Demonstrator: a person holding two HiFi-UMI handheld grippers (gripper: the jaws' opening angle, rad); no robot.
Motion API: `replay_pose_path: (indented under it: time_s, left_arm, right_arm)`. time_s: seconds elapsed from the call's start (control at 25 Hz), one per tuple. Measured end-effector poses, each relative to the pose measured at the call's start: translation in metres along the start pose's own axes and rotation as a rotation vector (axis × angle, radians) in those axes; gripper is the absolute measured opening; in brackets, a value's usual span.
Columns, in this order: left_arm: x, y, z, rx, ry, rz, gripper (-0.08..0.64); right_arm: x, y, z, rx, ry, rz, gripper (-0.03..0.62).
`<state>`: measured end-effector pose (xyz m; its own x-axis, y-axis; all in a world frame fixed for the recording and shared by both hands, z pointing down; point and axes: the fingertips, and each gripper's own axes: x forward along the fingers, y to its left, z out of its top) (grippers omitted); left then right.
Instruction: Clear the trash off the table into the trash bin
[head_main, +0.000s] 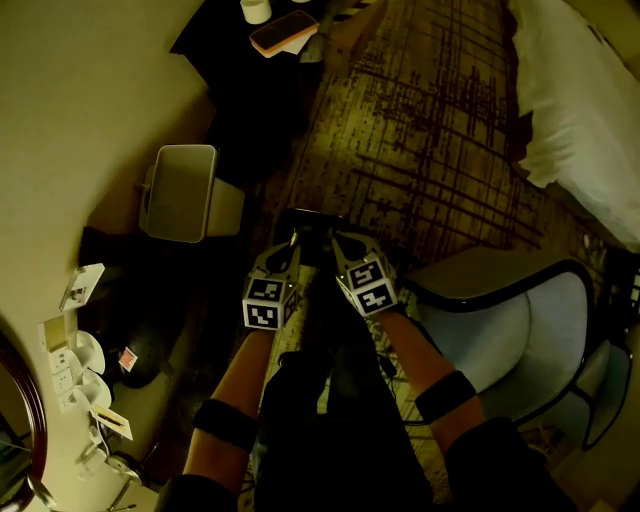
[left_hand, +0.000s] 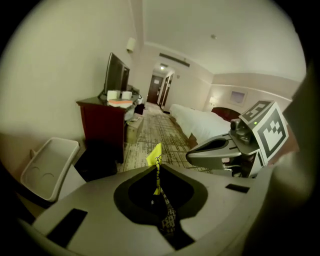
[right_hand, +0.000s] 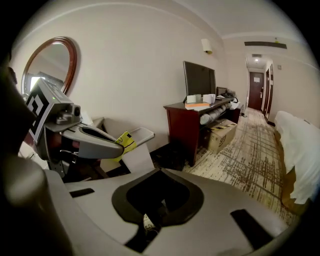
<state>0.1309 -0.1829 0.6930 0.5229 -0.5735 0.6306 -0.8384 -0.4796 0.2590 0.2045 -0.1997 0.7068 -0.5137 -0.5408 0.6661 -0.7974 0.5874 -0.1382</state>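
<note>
Open carpet (head_main: 430, 130) ahead; trash bin (head_main: 180, 192) left, chair (head_main: 530, 340) right, apparently close beside.

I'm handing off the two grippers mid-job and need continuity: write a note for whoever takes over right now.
Left gripper: shut on a yellow wrapper, which sticks out past the tips.
Right gripper: shut on a small pale scrap.
Trash bin: on the floor ahead and to the left, swing lid level; both grippers are short of it.
Done: two pieces are in the grippers.
Left: drop both into the bin; whether more trash remains cannot be told from these views.
</note>
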Motion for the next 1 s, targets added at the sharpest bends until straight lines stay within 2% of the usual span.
replay_pose_path:
  time_s: [0.2, 0.4, 0.68, 0.92, 1.0]
  left_arm:
    - [0.072, 0.029, -0.069, -0.050, 0.057, 0.004, 0.011]
    - [0.141, 0.061, -0.161, -0.079, 0.115, 0.014, 0.011]
    - [0.214, 0.090, -0.264, -0.129, 0.197, 0.010, 0.012]
    - [0.239, 0.099, -0.303, -0.138, 0.204, 0.011, 0.018]
    - [0.245, 0.099, -0.308, -0.150, 0.208, 0.008, 0.051]
  right_arm:
    - [0.068, -0.019, -0.069, 0.015, 0.061, 0.010, 0.009]
    - [0.138, -0.025, -0.145, 0.036, 0.104, 0.025, 0.009]
    - [0.220, -0.030, -0.238, 0.075, 0.147, 0.036, 0.009]
    - [0.240, -0.028, -0.277, 0.100, 0.174, 0.019, 0.009]
    - [0.241, -0.026, -0.283, 0.106, 0.177, 0.019, 0.009]
